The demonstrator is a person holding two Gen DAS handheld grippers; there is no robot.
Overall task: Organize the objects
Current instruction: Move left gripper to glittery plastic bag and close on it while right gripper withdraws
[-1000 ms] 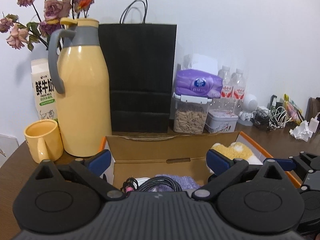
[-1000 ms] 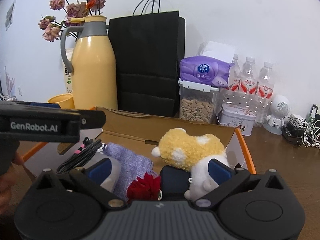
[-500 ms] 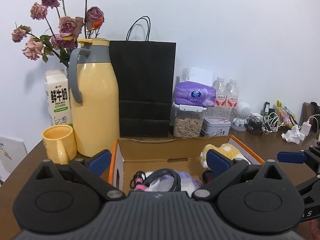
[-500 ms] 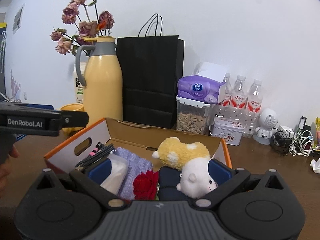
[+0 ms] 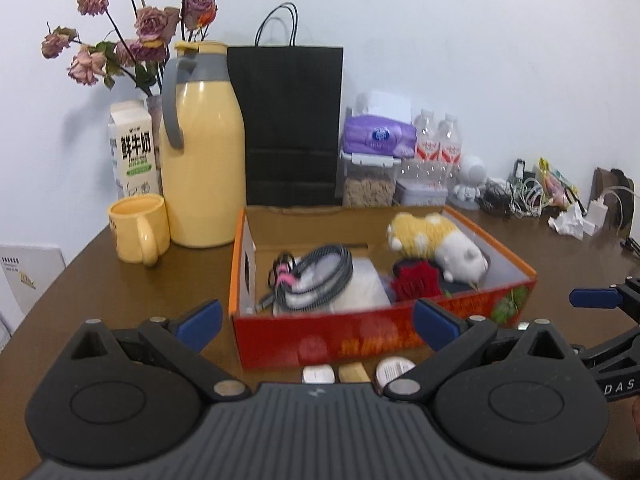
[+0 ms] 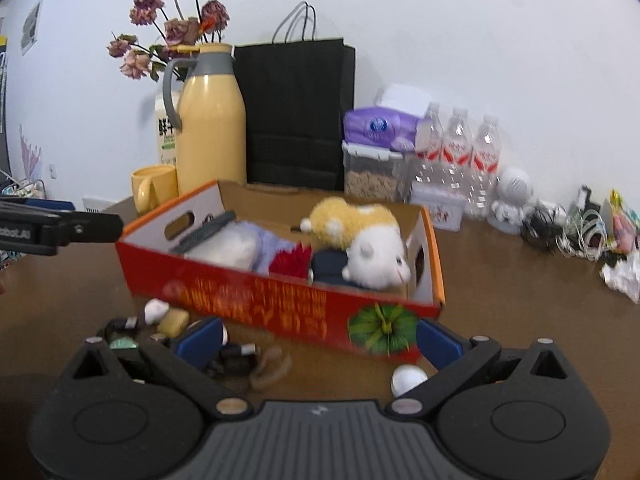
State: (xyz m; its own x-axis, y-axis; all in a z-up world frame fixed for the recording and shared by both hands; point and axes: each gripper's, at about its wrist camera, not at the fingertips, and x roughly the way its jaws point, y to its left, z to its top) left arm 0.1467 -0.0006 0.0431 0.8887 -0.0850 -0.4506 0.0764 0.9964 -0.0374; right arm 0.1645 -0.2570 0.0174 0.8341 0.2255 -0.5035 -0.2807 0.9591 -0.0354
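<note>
Room: white wall behind a brown wooden table (image 5: 120, 292) crowded along its back edge.
Backdrop items: black paper bag (image 5: 286, 120), yellow thermos jug (image 5: 204, 160), milk carton (image 5: 134, 152), yellow mug (image 5: 138, 228), lidded jar of seeds (image 5: 368, 184).
Box: red and orange cardboard box (image 6: 280, 304) at mid-table, open-topped.
Box contents: yellow and white plush toy (image 6: 360, 240), white pouch (image 5: 360, 284) with a coiled black cable (image 5: 320, 276) on it, lilac cloth (image 6: 276, 250), red flower (image 5: 414, 280), a dark item beside it.
Progress: judged well along, most things boxed.
Left over: small items on the table before the box, a white ball (image 6: 408, 378), round tins (image 5: 394, 368), a tan block (image 6: 174, 320), a brown loop (image 6: 272, 366).
Left gripper (image 5: 316, 320): jaws apart, empty, near the box front.
Right gripper (image 6: 318, 334): jaws apart, empty, over the loose bits.
</note>
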